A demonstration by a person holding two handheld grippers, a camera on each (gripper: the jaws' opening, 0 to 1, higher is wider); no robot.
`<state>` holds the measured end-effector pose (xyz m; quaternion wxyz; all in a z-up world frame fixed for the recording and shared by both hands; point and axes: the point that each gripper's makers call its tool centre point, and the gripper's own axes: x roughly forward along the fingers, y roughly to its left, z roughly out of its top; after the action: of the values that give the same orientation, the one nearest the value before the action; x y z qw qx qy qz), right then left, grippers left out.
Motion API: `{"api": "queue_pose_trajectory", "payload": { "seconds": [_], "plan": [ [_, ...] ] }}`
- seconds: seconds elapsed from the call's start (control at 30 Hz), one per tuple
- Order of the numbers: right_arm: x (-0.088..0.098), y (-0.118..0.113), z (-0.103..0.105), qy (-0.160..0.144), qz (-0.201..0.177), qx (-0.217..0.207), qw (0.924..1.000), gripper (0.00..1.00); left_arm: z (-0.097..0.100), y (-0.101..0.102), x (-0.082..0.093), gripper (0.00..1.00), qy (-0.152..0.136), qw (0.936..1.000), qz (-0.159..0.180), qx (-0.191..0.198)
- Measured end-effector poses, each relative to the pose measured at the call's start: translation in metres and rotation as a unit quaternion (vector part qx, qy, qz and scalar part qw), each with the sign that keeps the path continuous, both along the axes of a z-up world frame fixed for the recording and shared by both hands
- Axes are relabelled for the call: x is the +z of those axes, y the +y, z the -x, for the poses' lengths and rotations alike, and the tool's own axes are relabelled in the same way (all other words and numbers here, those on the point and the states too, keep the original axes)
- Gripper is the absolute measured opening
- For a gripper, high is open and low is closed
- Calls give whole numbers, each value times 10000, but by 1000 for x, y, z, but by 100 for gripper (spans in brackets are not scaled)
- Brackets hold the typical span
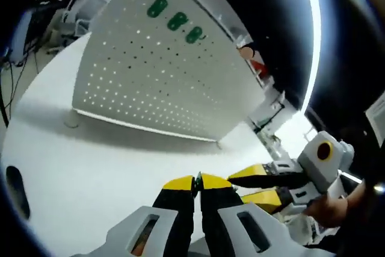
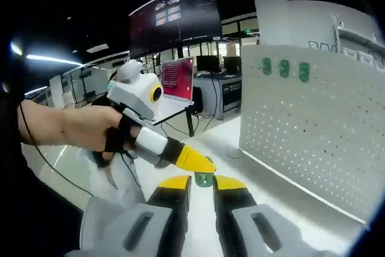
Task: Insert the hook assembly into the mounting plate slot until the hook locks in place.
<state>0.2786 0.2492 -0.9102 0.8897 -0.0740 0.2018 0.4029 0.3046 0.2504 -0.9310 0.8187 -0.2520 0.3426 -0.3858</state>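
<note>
One pegboard (image 1: pixel 162 82), four green hooks (image 1: pixel 175 21), two grippers (image 1: pixel 197 186)

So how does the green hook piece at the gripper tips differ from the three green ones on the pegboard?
The held hook piece sits between the right gripper tips, off the board; the three mounted hooks sit in a row near the pegboard top edge. Only one is in hand. All are green and similar-looking.
</note>
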Motion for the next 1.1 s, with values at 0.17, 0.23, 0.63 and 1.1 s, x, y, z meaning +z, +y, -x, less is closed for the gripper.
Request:
{"api": "queue_pose_trajectory", "payload": {
  "seconds": [0.17, 0.23, 0.63, 1.1],
  "plan": [
    [-5, 6, 2, -23, 101, 111, 9999, 6, 5, -4, 0, 1, 178, 9996, 218, 22],
    [-7, 4, 1, -163, 296, 153, 9993, 4, 7, -5, 1, 1, 224, 9994, 255, -30],
    [0, 2, 2, -468, 484, 109, 9977, 0, 13, -5, 8, 2, 500, 9957, 769, 87],
    [7, -34, 14, -409, 93, 179, 9990, 0, 19, -12, 12, 28, -889, 9954, -269, 243]
  ]
}}
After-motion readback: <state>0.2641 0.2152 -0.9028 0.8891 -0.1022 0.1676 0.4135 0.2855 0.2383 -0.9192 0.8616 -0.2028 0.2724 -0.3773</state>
